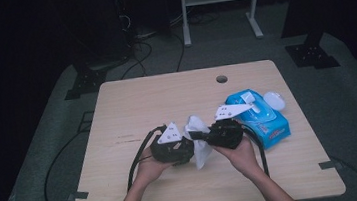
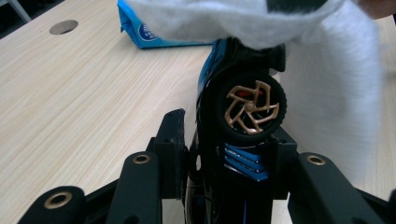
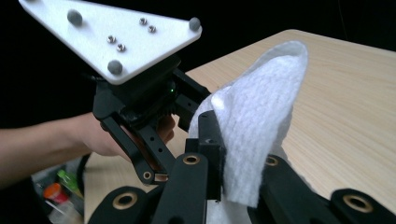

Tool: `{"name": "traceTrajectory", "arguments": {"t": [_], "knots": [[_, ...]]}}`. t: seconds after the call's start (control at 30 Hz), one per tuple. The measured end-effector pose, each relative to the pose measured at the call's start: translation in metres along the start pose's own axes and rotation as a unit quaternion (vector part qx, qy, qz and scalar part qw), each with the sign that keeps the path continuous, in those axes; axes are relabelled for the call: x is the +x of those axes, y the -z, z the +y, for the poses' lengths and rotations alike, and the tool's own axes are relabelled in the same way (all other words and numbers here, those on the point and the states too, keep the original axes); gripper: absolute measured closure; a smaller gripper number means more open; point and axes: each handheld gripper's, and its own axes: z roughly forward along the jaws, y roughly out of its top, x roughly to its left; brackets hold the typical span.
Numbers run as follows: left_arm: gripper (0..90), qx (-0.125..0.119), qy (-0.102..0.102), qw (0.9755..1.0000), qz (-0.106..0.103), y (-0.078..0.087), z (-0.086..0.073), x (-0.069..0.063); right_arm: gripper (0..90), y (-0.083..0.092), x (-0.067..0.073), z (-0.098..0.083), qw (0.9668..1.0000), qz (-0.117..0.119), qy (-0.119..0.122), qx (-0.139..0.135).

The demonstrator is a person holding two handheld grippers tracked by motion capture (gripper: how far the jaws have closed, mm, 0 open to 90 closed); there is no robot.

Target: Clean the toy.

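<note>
While the left hand-held gripper [image 1: 183, 145] is clenched on a small blue and black toy car [image 2: 233, 126], its pads pressing the car's body from both sides just below a wheel with a gold rim, the right hand-held gripper [image 1: 201, 135] is clamped on a white wipe [image 1: 198, 136]. The two hand-held grippers face each other over the near middle of the worktop [image 1: 132, 105], their tips close together, and the wipe hangs between them. In the left gripper view the wipe drapes over the far end of the car, beyond the jaws, and falls along its right side. In the right gripper view the wipe stands up from between the closed jaws as a folded sheet, with the left hand-held gripper [image 3: 163, 135] and its white three-cornered plate just beyond it. Behind the right hand-held gripper, on the worktop, lies a blue pack of wipes [image 1: 258, 114] with its lid flipped open. A round hole [image 1: 221, 79] sits in the worktop farther off.
</note>
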Motion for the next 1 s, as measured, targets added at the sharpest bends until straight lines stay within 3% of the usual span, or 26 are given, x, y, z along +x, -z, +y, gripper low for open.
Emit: {"name": "traceTrajectory", "arguments": {"t": [0.23, 0.43, 0.5, 0.73, 0.83, 1.0], "knots": [[58.8, -0.001, 0.000, 1.0000, 0.002, 0.002, -0.002, 0.002, 86.4, 0.013, -0.020, -0.011, 0.9990, -0.034, -0.029, 0.003], [58.8, -0.001, -0.001, 1.0000, 0.003, 0.001, -0.001, 0.001, 86.4, 0.006, -0.009, -0.004, 0.9997, -0.011, -0.018, -0.008], [58.8, -0.002, 0.000, 1.0000, 0.003, 0.003, -0.001, 0.002, 86.4, 0.006, -0.008, -0.004, 0.9998, -0.013, -0.012, -0.007], [58.8, -0.014, 0.008, 0.9999, 0.003, 0.008, -0.002, 0.005, 86.4, 0.015, -0.030, -0.022, 0.9977, -0.034, -0.059, -0.011], [58.8, -0.019, 0.012, 0.9997, 0.002, 0.010, -0.002, 0.006, 86.4, 0.013, -0.035, -0.028, 0.9971, -0.035, -0.067, -0.008], [58.8, -0.010, 0.009, 0.9999, -0.001, 0.004, -0.004, 0.005, 86.4, 0.013, -0.030, -0.022, 0.9967, -0.014, -0.073, -0.033]]}}
